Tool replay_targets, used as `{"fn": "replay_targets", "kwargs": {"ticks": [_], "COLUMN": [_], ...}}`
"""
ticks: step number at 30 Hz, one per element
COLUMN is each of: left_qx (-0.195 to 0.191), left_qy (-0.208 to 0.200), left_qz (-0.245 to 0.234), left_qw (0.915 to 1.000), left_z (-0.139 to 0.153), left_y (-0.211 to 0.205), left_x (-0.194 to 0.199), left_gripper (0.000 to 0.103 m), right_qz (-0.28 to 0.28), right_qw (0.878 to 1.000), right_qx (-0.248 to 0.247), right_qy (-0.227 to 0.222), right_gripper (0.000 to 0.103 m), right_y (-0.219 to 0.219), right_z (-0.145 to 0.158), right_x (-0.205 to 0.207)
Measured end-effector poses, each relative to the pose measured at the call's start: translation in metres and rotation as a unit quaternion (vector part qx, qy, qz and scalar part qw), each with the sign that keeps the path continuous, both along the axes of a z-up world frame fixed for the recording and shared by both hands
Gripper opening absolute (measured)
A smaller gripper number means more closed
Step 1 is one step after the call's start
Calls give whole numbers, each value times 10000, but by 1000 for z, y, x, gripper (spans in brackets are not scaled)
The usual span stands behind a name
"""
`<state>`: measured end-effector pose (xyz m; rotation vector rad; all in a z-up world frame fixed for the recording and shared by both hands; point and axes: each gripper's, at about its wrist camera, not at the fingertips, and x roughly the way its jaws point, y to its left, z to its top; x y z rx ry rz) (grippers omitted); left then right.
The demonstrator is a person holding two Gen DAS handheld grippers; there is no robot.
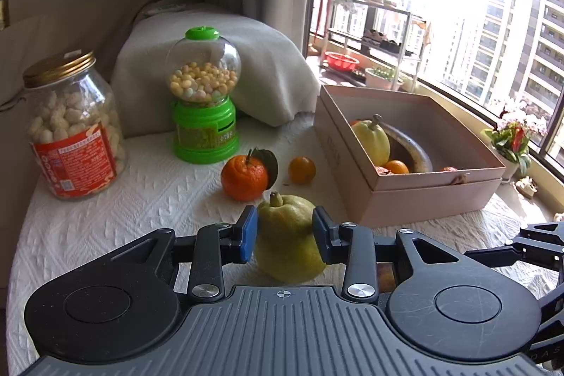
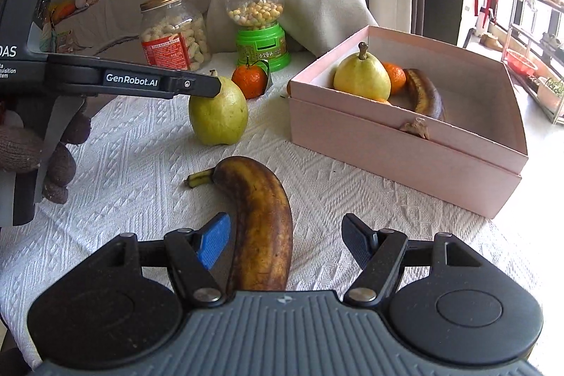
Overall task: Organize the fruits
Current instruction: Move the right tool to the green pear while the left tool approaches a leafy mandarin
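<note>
Left claw (image 1: pixel 284 235): jaws set either side of a green pear (image 1: pixel 287 242) standing upright on the bench (image 1: pixel 105 217). The blue pads look to be touching or nearly touching its flanks; I cannot tell whether the grip has closed. From the right wrist view the same pear (image 2: pixel 218 113) sits with its base on the cloth, so it is not lifted. Taking it at mid-body makes sense: the widest, firmest part, stem kept up.

Right claw (image 2: pixel 285 240): open wide, straddling a brown overripe banana (image 2: pixel 261 221) that lies flat between the jaws, a clear gap on the right side, the left pad just beside the peel. Jaws run across the fruit's width, probably the only stable way to pinch a curved, soft thing.

Ahead and right of both claws stands the pink box (image 2: pixel 405 147), open, already holding a pear, a banana and oranges. Ahead of the left claw, loose on the bench: a leafy orange (image 1: pixel 244 177) and a smaller one (image 1: pixel 302 170). Ahead left: a snack jar (image 1: pixel 72 125) and a green candy dispenser (image 1: pixel 203 97), likely not part of the sort.

Judgement: task partway; four fruits outside the box. The banana's soft skin calls for a light squeeze.
</note>
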<state>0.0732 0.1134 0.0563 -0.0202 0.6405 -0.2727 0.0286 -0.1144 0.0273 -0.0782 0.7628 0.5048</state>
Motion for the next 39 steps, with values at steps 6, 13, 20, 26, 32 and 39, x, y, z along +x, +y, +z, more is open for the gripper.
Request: {"fn": "replay_targets", "kwargs": {"ticks": [6, 13, 20, 26, 32, 39], "left_qx": [-46, -1427, -1493, -1502, -765, 407], "left_qy": [-26, 716, 533, 297, -42, 115], "left_qz": [-72, -451, -304, 41, 409, 228], "left_qw": [10000, 9861, 9869, 9882, 9962, 9988], "left_z": [-1, -8, -9, -6, 1, -22], "left_y": [1, 26, 35, 52, 37, -5], "left_x": [-14, 7, 5, 15, 55, 101], "left_gripper": [40, 40, 41, 41, 41, 44], "right_qz": [206, 578, 644, 693, 687, 552], "right_qw": [9996, 9959, 9922, 9929, 9929, 9946], "right_qx": [-31, -221, -790, -722, -730, -516], "right_qy": [-165, -656, -719, -637, -638, -717], "right_gripper": [71, 72, 67, 58, 62, 69], "right_y": [11, 59, 114, 112, 110, 81], "right_z": [8, 13, -2, -2, 2, 13], "right_x": [-3, 21, 50, 48, 41, 23]}}
